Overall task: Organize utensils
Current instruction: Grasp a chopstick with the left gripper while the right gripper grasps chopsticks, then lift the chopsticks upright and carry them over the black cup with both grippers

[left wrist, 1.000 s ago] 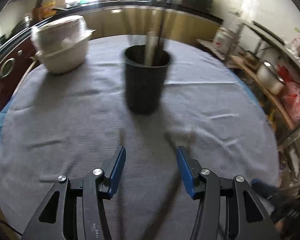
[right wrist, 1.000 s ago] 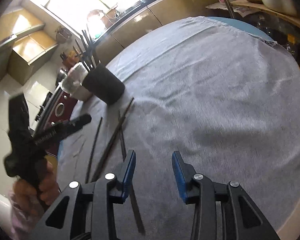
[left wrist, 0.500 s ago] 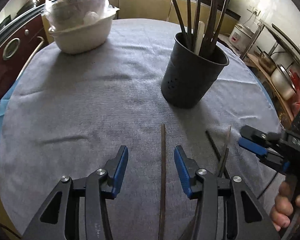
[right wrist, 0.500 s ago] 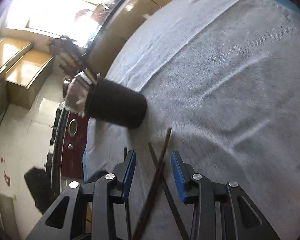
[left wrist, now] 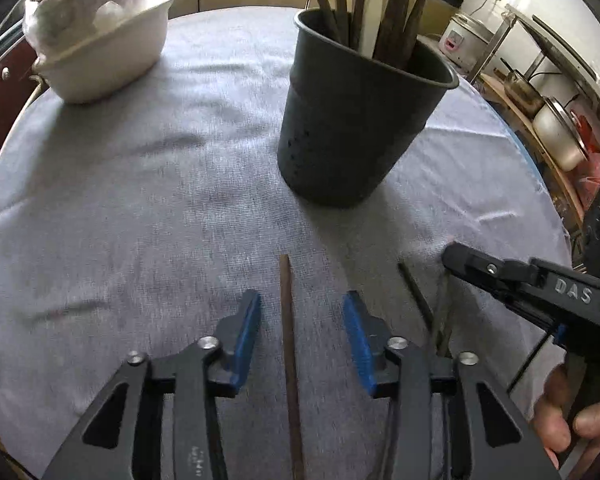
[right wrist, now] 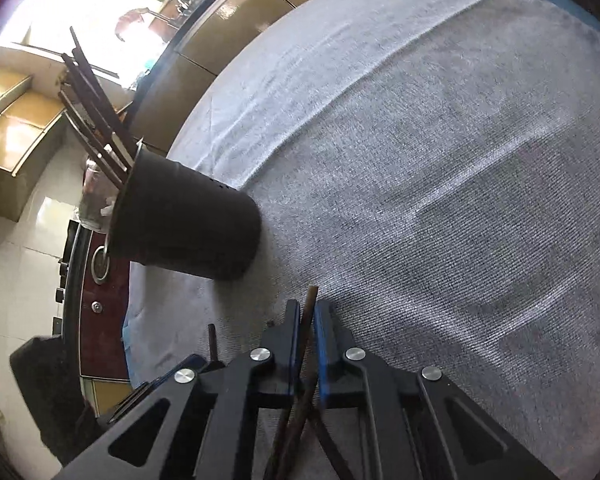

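A black utensil holder (left wrist: 356,120) stands on the grey cloth with several dark chopsticks upright in it; it also shows in the right wrist view (right wrist: 184,224). My left gripper (left wrist: 300,324) is open, its jaws on either side of a brown chopstick (left wrist: 288,320) that lies on the cloth. My right gripper (right wrist: 307,320) is shut on another dark chopstick (right wrist: 309,308), low over the cloth near the holder. It shows from the side in the left wrist view (left wrist: 456,256). More loose chopsticks (left wrist: 416,296) lie between the two grippers.
A white bowl with a plastic-wrapped load (left wrist: 100,44) sits at the far left of the round table (left wrist: 100,184). Shelves with pots (left wrist: 556,136) stand past the right edge. Cabinets (right wrist: 220,52) run behind the table.
My left gripper has moved closer to the holder and lower over the brown chopstick. My right gripper has moved forward and closed on a chopstick.
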The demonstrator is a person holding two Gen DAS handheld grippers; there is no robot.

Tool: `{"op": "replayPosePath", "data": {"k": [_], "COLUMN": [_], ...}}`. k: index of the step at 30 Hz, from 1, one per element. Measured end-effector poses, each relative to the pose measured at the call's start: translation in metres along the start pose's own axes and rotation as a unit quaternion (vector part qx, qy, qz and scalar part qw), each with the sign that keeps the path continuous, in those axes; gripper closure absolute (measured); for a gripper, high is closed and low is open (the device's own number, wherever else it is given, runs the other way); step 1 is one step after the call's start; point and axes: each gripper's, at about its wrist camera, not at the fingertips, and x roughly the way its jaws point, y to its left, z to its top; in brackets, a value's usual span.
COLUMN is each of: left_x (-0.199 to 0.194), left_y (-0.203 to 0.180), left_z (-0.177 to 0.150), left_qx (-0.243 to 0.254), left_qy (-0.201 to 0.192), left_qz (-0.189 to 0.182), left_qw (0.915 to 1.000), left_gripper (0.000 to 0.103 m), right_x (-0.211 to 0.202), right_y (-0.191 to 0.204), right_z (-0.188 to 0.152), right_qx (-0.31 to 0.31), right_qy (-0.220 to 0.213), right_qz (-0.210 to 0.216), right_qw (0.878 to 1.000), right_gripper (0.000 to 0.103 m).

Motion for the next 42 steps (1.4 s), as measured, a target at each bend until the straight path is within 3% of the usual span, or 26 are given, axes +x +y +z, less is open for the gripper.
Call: {"op": "replayPosePath", "data": {"k": [2, 4, 8, 18, 24, 42], "left_x": [0.000, -0.001, -0.021, -0.125, -0.157, -0.199], "left_y": [0.002, 0.006, 0.006, -0.015, -0.032, -0.044], "left_z": [0.003, 0.005, -0.002, -0.032, -0.050, -0.051], "left_qx": [-0.004, -0.019, -0.031, -0.015, 0.010, 0.031], "left_qy": [-0.003, -0.007, -0.038, -0.152, -0.199, -0.264], "left_qz": [-0.002, -0.014, -0.002, 0.014, 0.035, 0.030], "left_qw": [1.0000, 0.9997, 0.9988, 0.9881, 0.9792, 0.9637], "left_gripper": [0.098, 0.098, 0.098, 0.098, 0.098, 0.098], "right_x": [-0.002, -0.008, -0.030, -0.092, -0.126, -0.189], "right_y": [-0.002, -0.006, -0.004, 0.023, 0.044, 0.092], "right_z": [-0.001, -0.003, -0.007, -0.025, -0.040, -0.056], "right_qx": [0.006, 0.011, -0.001, -0.054, -0.088, -0.151], "right_qy": [-0.008, -0.016, -0.049, -0.114, -0.146, -0.211], "right_qz": [0.015, 0.035, 0.072, 0.098, 0.103, 0.100], "right_qw": [1.000, 0.999, 0.996, 0.987, 0.980, 0.961], "right_gripper": [0.095, 0.095, 0.096, 0.096, 0.097, 0.097]}}
